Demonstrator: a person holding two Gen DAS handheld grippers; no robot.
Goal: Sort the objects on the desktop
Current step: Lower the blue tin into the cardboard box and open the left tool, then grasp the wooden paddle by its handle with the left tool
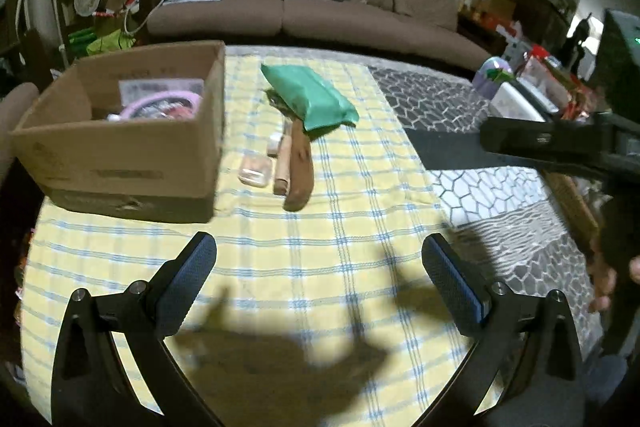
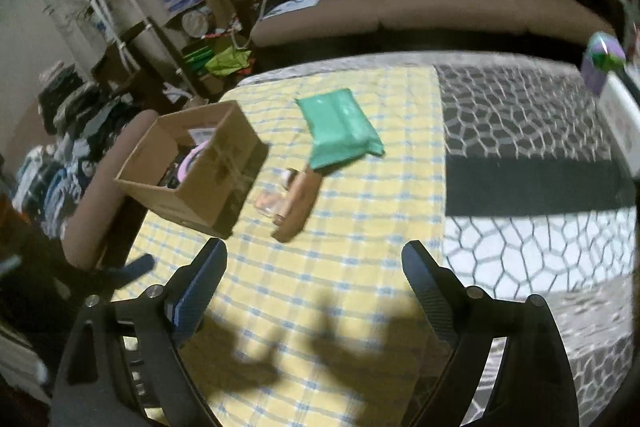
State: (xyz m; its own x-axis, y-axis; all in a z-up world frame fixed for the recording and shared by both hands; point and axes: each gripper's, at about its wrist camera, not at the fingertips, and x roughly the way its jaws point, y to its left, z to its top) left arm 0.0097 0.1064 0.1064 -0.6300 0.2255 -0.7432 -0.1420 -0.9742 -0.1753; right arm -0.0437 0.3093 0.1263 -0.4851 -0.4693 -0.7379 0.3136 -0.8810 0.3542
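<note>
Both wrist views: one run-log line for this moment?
left gripper: open, empty | right gripper: open, empty | cardboard box: holds items | green pouch, wooden piece: on cloth

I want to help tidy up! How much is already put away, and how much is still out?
Some things, like a pink ring, already sit in the cardboard box. Nothing is in hand: the left gripper and right gripper are both open and empty. Still out on the checked cloth: the green packet, brown wooden pieces and a small clear case.

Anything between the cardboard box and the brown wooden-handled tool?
Yes: a small clear plastic case lies on the yellow checked cloth between cardboard box and tool, in the left wrist view.
</note>
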